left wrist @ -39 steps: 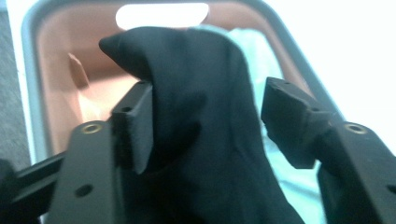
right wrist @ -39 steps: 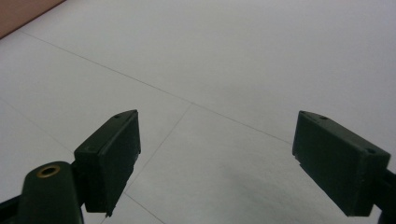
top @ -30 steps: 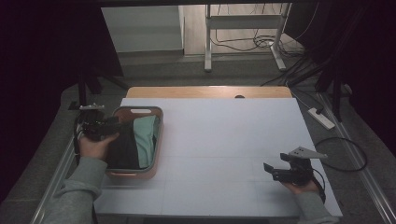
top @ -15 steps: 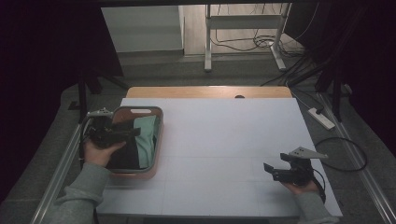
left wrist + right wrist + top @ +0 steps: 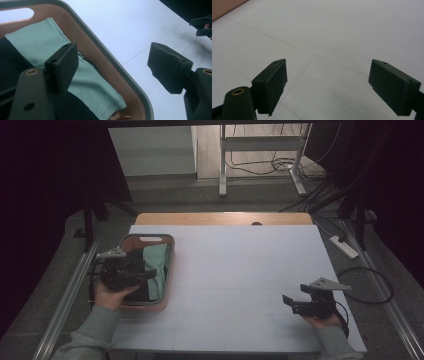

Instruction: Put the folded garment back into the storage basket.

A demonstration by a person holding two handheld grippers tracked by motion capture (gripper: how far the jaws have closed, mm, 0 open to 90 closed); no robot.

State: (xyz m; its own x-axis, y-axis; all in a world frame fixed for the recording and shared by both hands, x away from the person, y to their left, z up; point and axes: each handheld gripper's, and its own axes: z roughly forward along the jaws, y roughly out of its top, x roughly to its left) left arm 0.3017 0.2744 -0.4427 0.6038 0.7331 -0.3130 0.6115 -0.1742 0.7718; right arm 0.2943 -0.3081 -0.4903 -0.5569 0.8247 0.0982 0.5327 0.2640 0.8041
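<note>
Left tool (image 5: 150,272) gapes over mint cloth (image 5: 82,75) (no lettering legible) in basket (image 5: 167,270).

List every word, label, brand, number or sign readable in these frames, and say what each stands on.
None: no text, label, brand, number or sign can be read.
The basket, the green cloth and the dark cloth in it show no print.
The white table cover is plain, with thin seam lines.
The left tool and right tool bear no marking.
The power strip on the floor is too small to read.
</note>
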